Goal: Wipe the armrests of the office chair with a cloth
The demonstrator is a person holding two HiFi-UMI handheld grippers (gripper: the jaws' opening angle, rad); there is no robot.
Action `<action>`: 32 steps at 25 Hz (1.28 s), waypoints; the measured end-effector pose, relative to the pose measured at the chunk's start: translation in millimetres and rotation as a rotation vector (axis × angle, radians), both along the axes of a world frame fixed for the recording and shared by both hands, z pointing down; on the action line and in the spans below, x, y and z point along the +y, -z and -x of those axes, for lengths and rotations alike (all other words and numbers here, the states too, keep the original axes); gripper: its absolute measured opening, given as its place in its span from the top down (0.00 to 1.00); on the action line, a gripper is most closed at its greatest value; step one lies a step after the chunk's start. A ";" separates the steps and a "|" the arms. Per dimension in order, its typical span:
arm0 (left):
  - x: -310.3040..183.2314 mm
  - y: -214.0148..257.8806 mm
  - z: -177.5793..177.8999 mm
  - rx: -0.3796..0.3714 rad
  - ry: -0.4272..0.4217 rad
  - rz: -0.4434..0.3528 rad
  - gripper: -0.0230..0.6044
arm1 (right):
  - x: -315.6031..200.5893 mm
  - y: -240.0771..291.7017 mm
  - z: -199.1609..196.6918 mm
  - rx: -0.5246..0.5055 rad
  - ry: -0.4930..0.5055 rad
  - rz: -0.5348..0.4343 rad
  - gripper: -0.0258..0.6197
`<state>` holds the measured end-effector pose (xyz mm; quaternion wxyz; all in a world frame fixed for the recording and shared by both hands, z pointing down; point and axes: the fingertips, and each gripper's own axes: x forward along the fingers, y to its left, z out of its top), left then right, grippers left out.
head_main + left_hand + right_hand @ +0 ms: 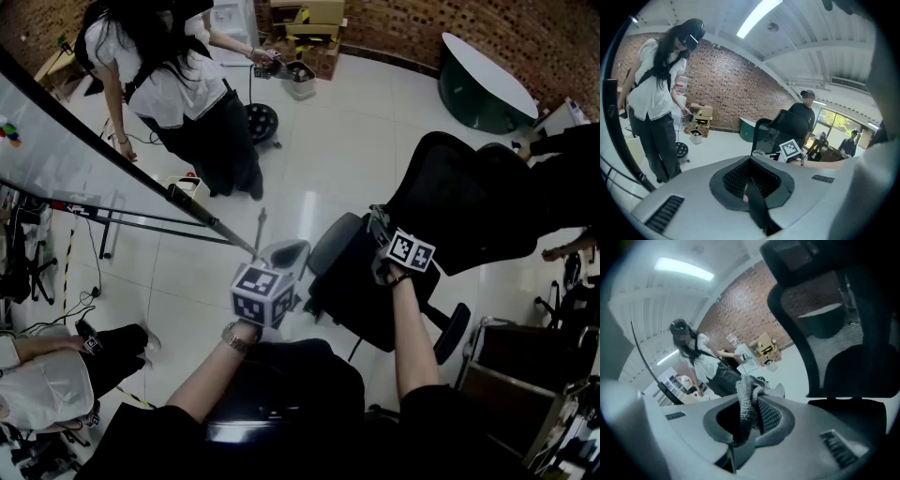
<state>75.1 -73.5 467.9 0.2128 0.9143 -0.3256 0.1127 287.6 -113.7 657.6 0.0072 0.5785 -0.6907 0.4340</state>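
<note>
The black office chair (450, 211) stands right of centre in the head view, with one padded armrest (333, 242) on its near left and the other (457, 328) lower right. My right gripper (382, 230) is shut on a grey cloth (379, 223), at the far end of the left armrest, by the backrest edge. In the right gripper view the cloth (745, 404) bunches out of the right gripper (747, 416), with the chair's backrest (862, 366) close by. My left gripper (281, 258) hovers over the floor left of the chair, shut and holding nothing (752, 190). The chair (787, 124) lies ahead of it.
A person in a white top and black trousers (178, 94) stands at the back left beside a slanted whiteboard (56, 141). Someone sits at lower left (47, 375). A green-sided round table (487, 84) and cardboard boxes (314, 23) line the brick wall. Another person (562, 187) is behind the chair.
</note>
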 end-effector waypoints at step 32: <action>-43.1 -32.5 79.9 -0.065 0.134 0.058 0.96 | 55.8 -135.2 200.8 0.208 0.701 0.226 0.87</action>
